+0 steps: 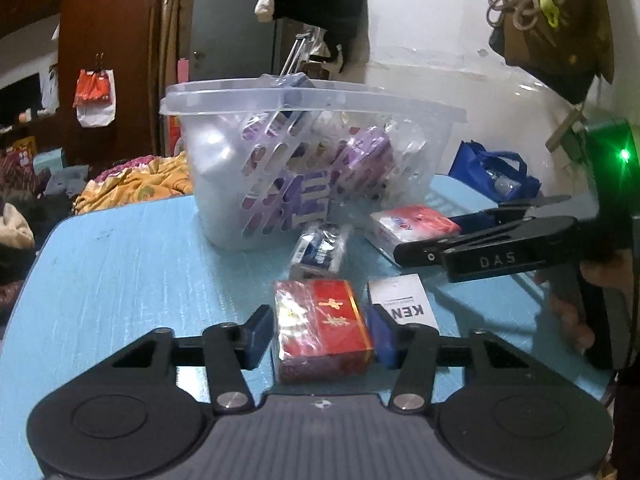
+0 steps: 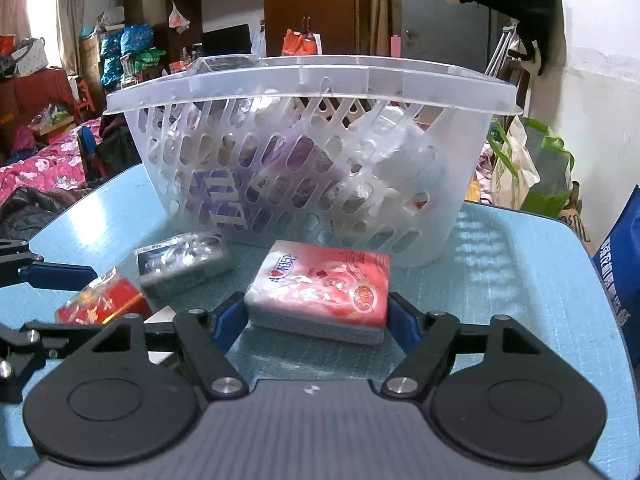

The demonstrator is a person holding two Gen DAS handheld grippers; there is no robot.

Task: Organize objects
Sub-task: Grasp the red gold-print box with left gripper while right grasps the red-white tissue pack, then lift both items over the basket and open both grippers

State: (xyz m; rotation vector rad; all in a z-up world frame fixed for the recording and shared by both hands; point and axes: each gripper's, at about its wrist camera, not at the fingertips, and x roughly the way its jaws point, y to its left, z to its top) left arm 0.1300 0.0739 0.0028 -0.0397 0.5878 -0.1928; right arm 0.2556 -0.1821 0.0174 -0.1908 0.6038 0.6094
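Observation:
My left gripper (image 1: 320, 336) is open with its blue pads on either side of a red cigarette pack (image 1: 324, 328) lying on the blue table (image 1: 120, 280). A white pack (image 1: 404, 304) lies just right of it, and a dark blue wrapped pack (image 1: 320, 250) lies beyond. My right gripper (image 2: 316, 320) is open around a red-and-white tissue pack (image 2: 324, 288), which also shows in the left wrist view (image 1: 412, 224). A clear plastic basket (image 2: 312, 92) holding purple packs and white items stands behind. The red pack (image 2: 104, 300) and the dark blue pack (image 2: 184, 260) show at left.
A blue bag (image 1: 492, 172) stands at the table's far right, also in the right wrist view (image 2: 620, 280). A green and white bag (image 2: 532, 172) sits beyond the table edge. Bedding and clutter lie beyond the left edge (image 1: 136, 184). The left gripper's arm (image 2: 48, 272) crosses at left.

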